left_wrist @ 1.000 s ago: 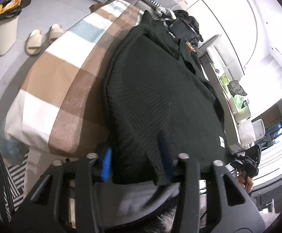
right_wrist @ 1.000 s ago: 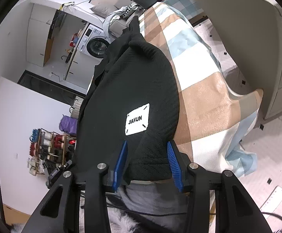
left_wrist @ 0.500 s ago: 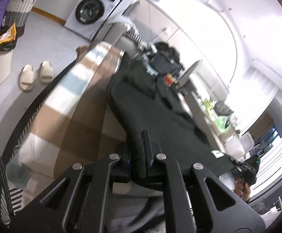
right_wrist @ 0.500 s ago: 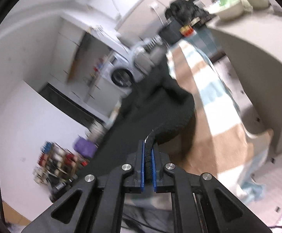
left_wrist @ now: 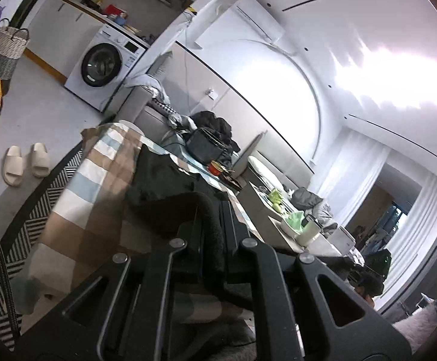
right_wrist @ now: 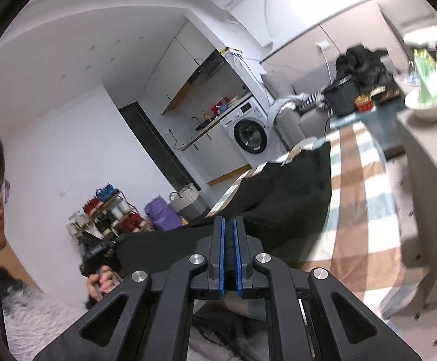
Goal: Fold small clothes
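Two claws, the left claw (left_wrist: 211, 240) and the right claw (right_wrist: 230, 255), each pinch the hem of the black sweater (right_wrist: 290, 198), low in both frames. Thick knit could slip from such narrow bites, or drag the checked blanket (right_wrist: 366, 198) askew.

Sweater (right_wrist: 293, 186) on blanket (right_wrist: 366, 210), washer (right_wrist: 248, 132) behind

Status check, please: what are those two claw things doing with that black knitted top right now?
Left gripper and right gripper: jaws shut on the black knitted top's near hem. Hem raised off the checked blanket. Nothing in the way.
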### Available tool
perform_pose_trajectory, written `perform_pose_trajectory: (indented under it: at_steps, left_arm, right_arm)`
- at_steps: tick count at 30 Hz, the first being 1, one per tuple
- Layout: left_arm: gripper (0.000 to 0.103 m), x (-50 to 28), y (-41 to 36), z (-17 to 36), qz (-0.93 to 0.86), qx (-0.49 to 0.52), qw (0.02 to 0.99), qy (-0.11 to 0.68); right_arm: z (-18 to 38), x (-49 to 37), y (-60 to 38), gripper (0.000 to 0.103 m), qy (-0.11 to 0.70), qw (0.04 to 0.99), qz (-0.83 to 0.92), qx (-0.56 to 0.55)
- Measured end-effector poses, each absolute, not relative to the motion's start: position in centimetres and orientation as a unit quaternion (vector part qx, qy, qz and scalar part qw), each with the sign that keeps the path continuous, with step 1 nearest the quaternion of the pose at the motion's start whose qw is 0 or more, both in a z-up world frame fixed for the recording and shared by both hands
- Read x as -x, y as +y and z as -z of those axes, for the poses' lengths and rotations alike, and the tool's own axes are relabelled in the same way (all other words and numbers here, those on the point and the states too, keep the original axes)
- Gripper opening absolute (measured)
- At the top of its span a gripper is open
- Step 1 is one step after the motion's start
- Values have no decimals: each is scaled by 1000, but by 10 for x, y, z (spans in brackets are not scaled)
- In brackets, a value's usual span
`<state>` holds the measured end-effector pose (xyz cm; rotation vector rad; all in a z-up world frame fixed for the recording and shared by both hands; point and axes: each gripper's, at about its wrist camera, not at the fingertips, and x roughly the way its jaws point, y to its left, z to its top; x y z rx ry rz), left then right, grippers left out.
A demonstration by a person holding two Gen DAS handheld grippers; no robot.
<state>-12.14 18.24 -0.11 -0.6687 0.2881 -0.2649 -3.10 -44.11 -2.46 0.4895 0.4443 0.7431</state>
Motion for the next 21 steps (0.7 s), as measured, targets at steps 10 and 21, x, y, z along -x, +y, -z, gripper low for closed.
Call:
perform_pose_trajectory:
  at_steps: [10, 21]
  left_arm:
    - [5, 80, 197, 30, 102, 361, 909, 179]
    - [5, -61, 216, 57, 56, 365, 901, 226]
  right_arm:
    - [52, -22, -440, 6, 261, 867, -304, -295]
    - [78, -146, -428, 6, 309, 872, -198, -324]
